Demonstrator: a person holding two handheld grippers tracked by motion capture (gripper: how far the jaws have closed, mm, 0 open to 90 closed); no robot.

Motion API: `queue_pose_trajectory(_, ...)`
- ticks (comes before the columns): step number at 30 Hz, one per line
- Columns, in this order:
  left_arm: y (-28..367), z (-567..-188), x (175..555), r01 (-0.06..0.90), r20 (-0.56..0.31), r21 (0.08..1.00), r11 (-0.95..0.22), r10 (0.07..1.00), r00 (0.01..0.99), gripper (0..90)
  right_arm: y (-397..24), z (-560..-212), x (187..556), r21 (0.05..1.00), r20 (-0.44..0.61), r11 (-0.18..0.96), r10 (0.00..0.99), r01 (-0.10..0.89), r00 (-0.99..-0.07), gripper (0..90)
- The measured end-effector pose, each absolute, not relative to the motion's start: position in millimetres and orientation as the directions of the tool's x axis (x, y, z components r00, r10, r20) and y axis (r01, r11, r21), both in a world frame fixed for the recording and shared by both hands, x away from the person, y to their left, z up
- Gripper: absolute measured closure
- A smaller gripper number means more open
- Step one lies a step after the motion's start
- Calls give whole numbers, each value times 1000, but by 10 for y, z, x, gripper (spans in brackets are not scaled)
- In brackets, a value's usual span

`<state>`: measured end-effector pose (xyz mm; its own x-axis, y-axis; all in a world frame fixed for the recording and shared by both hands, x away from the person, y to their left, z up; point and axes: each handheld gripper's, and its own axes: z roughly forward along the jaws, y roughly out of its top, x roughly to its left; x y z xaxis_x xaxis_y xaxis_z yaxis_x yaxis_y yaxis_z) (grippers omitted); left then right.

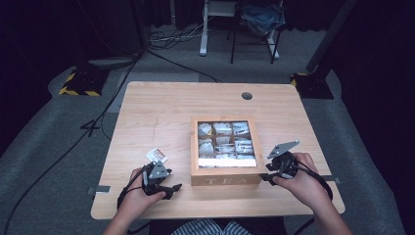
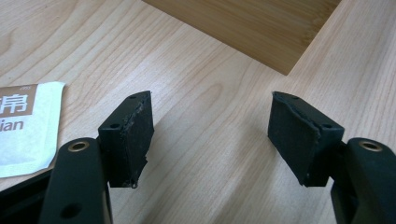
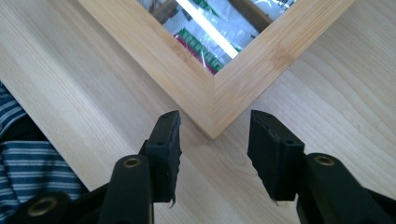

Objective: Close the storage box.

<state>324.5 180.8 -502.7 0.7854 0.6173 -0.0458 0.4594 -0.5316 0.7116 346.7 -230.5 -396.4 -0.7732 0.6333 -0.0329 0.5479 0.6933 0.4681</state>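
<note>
On the tabletop [image 1: 147, 107], centre-right: wooden tea box [image 1: 225, 178], lid closed. Your right tool [image 3: 214, 140] sits at its near right corner, jaws apart, gripping nothing. Your left tool [image 2: 210, 135], jaws apart, empty, rests near left, beside a tea sachet [image 2: 23, 126].

Light's coming from overhead, so my table [image 1: 161, 112] is bright while the room around it is nearly black. Nasty white glare strip on the tea box lid [image 1: 226, 162]. High view's soft and grainy. My gripper views are sharper, with soft shadows under the pads [image 2: 135, 135].
</note>
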Motion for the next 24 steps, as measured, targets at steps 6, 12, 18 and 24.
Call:
queue_pose_trajectory(6, 1844, -5026, 3201, 467, -42, 710, -527, 630, 775, 319, -2304, -3908, 3488, 506, -40, 682, 631, 528, -775, 475)
queue_pose_trajectory(12, 1898, -5010, 3168, 473, -41, 713, -517, 643, 765, 322, -2373, -3789, 3538, 628, -14, 594, 654, 502, -756, 459)
queue_pose_trajectory(18, 1943, -5016, 3160, 479, -38, 712, -513, 653, 756, 323, -2480, -3745, 3598, 676, -14, 541, 688, 500, -725, 470)
queue_pose_trajectory(24, 1946, -5030, 3158, 482, -35, 710, -514, 657, 753, 321, -2564, -3741, 3645, 700, -11, 507, 711, 503, -703, 469)
